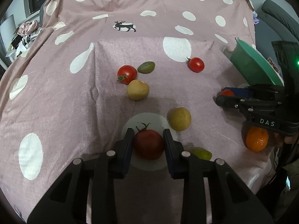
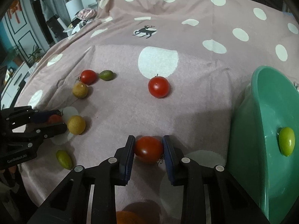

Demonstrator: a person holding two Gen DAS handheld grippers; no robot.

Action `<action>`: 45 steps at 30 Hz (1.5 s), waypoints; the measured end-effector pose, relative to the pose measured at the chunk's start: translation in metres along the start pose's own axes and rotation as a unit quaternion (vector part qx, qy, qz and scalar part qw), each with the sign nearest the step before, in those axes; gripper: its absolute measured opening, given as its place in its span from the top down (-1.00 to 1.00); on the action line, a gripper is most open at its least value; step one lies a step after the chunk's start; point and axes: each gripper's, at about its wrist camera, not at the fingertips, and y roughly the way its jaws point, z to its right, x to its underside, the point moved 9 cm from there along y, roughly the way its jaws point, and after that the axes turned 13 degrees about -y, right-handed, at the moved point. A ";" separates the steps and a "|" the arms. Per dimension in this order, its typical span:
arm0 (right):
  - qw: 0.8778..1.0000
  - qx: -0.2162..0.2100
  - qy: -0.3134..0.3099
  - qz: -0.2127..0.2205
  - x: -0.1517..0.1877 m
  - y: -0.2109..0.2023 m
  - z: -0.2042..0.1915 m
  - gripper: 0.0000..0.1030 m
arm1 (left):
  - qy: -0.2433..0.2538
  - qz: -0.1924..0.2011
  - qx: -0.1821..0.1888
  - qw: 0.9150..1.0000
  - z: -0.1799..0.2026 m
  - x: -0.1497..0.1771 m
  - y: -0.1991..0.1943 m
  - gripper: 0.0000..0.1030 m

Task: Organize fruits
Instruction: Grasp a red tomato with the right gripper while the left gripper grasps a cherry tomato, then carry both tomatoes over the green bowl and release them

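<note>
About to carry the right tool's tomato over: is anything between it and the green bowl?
Nothing visible: only bare cloth lies between the tomato in the right tool and the green bowl, tipped on its side.

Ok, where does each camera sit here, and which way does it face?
Left wrist: on the left gripper, looking down along its fingers, closed on a tomato; right gripper at right.
Right wrist: on the right gripper, facing down at its own tomato, basin at right; left gripper at left.
Shared: the dotted cloth, loose fruit, each other's gripper.
</note>
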 end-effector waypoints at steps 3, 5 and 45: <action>1.000 -0.001 0.005 0.005 0.001 -0.005 0.000 0.40 | -0.007 0.001 0.006 1.000 -0.001 0.001 -0.002 0.40; 1.000 -0.003 0.006 0.009 0.001 -0.008 -0.001 0.39 | -0.009 0.000 0.006 1.000 -0.001 0.002 -0.004 0.40; 0.991 -0.001 0.054 0.126 0.011 -0.110 0.015 0.39 | 0.017 0.071 0.040 0.996 0.053 -0.011 -0.078 0.40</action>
